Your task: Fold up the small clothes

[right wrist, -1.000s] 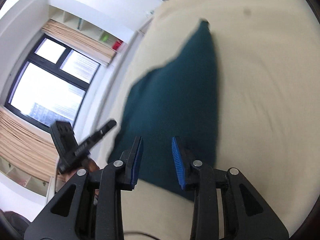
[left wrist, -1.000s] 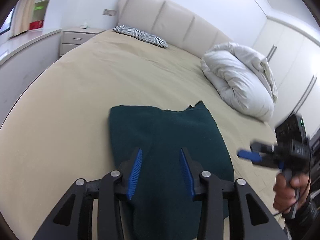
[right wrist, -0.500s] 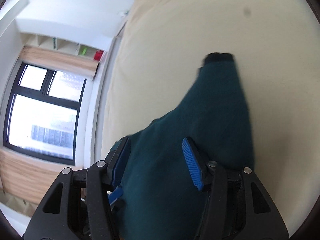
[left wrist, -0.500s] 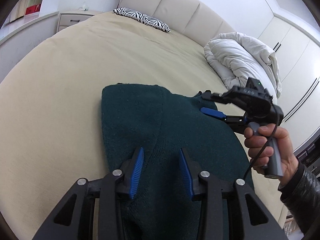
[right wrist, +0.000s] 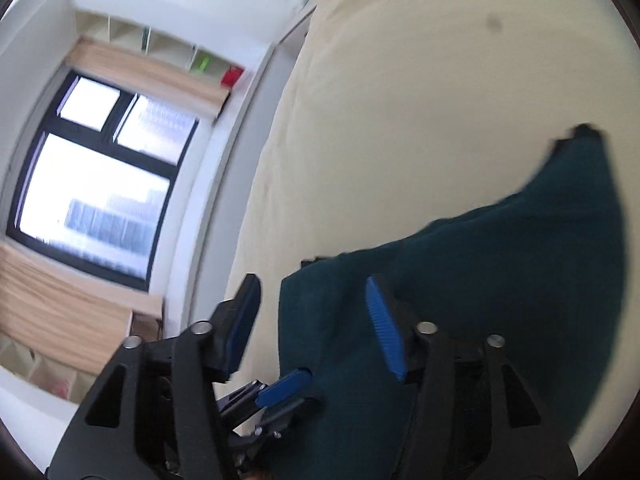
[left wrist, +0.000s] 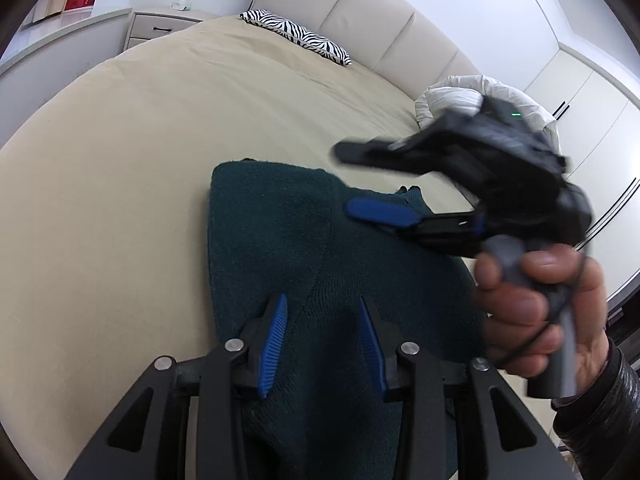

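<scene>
Dark green knit garment [left wrist: 320, 264] lies partly folded on beige bed sheet [left wrist: 140, 152], near foot end of bed; a narrow cuff-like end [right wrist: 586, 132] points toward the headboard side.

Left gripper [left wrist: 324, 340]: low over near part of garment, jaws part-open, pads astride the fabric w/ no pinch visible. Nothing gripped.

Right gripper [right wrist: 316, 316]: jaws opening; blurred in both views. In right wrist view one pad sits over garment, the other off its left edge over the sheet, so the edge lies between jaws, not clamped. Held by person's hand [left wrist: 536, 312], dark sleeve at wrist.

Step in hand (judgement): re-gripping between folds; right gripper setting up on garment's far-left corner area, left standing by at near end.

Next move calls for: lower right jaws onto a single edge layer, close firmly, left to pinch near edge likewise, then lift together & carry over evenly. Risk: grabbing sheet w/ the knit.

White duvet [left wrist: 460, 96] bundled at right, well apart; zebra pillow [left wrist: 296, 38] by headboard.
</scene>
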